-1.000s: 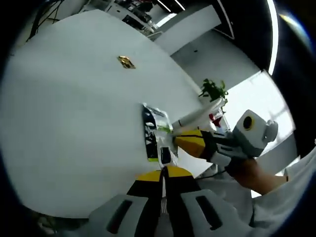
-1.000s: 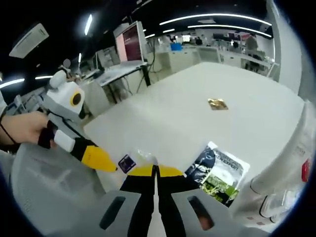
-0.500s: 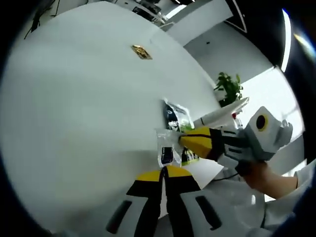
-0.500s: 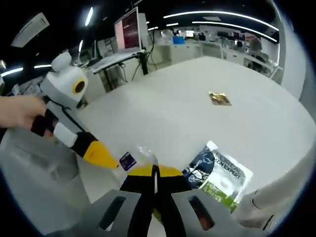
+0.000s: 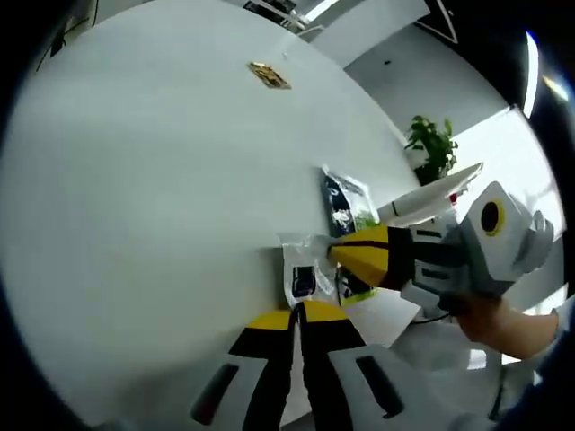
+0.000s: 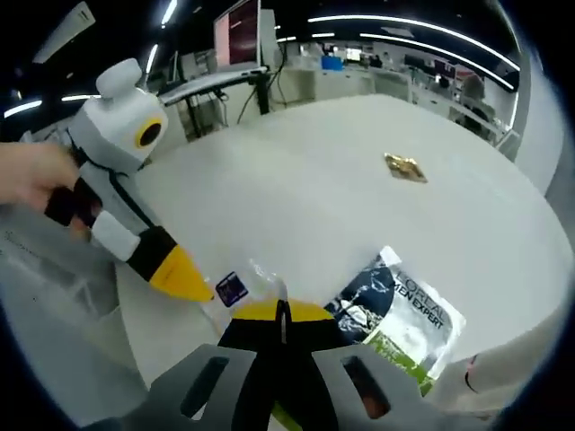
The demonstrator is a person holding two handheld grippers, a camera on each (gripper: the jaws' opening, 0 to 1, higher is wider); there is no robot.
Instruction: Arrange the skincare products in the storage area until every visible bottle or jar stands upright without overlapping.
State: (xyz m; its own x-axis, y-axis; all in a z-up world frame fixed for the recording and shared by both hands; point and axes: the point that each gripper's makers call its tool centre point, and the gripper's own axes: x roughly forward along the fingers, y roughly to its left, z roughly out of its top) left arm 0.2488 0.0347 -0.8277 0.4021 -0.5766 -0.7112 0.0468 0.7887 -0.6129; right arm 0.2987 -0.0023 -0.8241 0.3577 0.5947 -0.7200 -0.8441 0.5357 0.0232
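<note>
On white table (image 5: 135,206), both pinched-together grippers (image 5: 298,310) (image 6: 280,310) clamping clear sachet (image 5: 301,269); printed pouch (image 6: 400,314) beside, gold packet (image 6: 404,167) well apart.

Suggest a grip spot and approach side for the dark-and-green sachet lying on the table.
The dark-and-green sachet lies flat on the white table, so there is no height to pinch. Probably best to take its far short edge, the dark end toward the gold packet, coming in low from the open table side; the other sides are crowded by the right gripper.

Clear packet (image 6: 241,285) just beside sachet (image 6: 395,319) on table (image 6: 296,180).
</note>
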